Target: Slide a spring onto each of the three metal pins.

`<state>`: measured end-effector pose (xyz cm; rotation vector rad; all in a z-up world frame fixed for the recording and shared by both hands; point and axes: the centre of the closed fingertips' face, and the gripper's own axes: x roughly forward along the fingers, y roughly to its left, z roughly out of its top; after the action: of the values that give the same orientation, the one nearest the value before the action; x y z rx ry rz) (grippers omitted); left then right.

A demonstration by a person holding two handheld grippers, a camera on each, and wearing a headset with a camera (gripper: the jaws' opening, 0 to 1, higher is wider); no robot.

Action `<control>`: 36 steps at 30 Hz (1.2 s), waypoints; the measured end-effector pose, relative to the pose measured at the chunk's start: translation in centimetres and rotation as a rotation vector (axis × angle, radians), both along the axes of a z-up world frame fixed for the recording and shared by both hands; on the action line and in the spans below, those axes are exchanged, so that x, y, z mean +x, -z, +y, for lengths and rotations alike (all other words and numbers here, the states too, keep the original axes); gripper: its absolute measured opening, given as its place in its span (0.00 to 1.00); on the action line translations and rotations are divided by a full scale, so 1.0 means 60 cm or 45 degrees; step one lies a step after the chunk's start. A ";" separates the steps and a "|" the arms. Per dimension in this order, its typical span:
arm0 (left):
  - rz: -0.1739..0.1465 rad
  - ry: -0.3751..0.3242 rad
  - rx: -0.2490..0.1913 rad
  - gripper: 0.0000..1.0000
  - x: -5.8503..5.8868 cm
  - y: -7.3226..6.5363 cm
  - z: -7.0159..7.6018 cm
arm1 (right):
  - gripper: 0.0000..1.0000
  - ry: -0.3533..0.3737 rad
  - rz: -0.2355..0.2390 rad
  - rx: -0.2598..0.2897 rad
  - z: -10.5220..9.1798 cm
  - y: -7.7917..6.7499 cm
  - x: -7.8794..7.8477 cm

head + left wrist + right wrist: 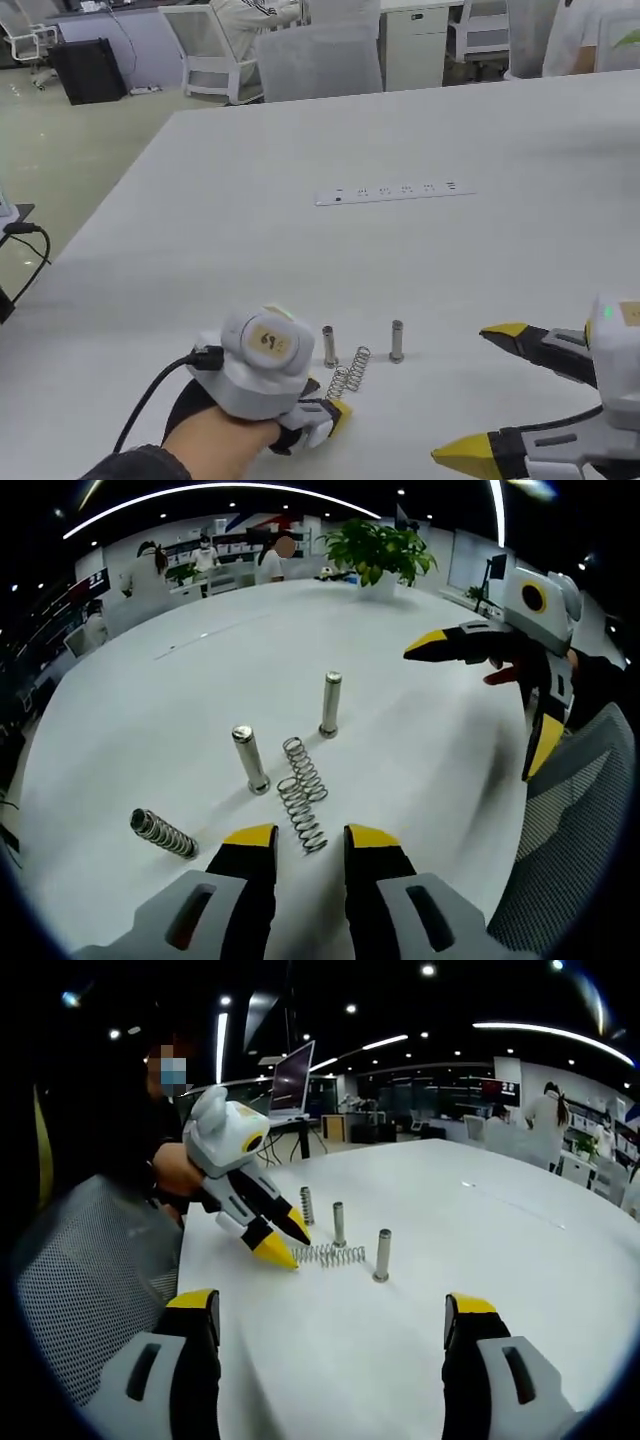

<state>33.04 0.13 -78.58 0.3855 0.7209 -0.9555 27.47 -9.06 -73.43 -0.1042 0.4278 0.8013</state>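
In the head view my left gripper (335,415) sits low on the white workbench top (250,230), gripped in my left hand (215,440), with its yellow tips just beside the two loose silver coil springs (350,372). Those springs lie flat, side by side, between the tips and the near bare silver metal pin (328,345). The far bare silver metal pin (397,340) stands upright a little to the side. My right gripper (480,392) hangs well apart from all of this, its jaws spread wide with nothing between them. A white power strip (395,190) lies further up the bench.

In the left gripper view my jaws are set narrow and hold nothing. The end of the nearer spring lies just ahead of the gap, untouched on either side. Both bare pins stand beyond the springs, and off to one side is the spring-covered pin (162,832), its coil already on it.

In the right gripper view my own jaws stand far apart over bare bench. Ahead, the left gripper's tips are slightly parted and point down at the springs, which lie near the three pins.
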 end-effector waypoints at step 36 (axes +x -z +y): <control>-0.020 -0.016 0.058 0.03 0.008 0.010 0.018 | 0.89 -0.005 0.059 -0.013 -0.001 0.014 -0.008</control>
<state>33.53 1.22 -79.17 0.4278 0.7306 -0.9247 26.97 -9.11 -74.26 -0.0963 0.4759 0.8069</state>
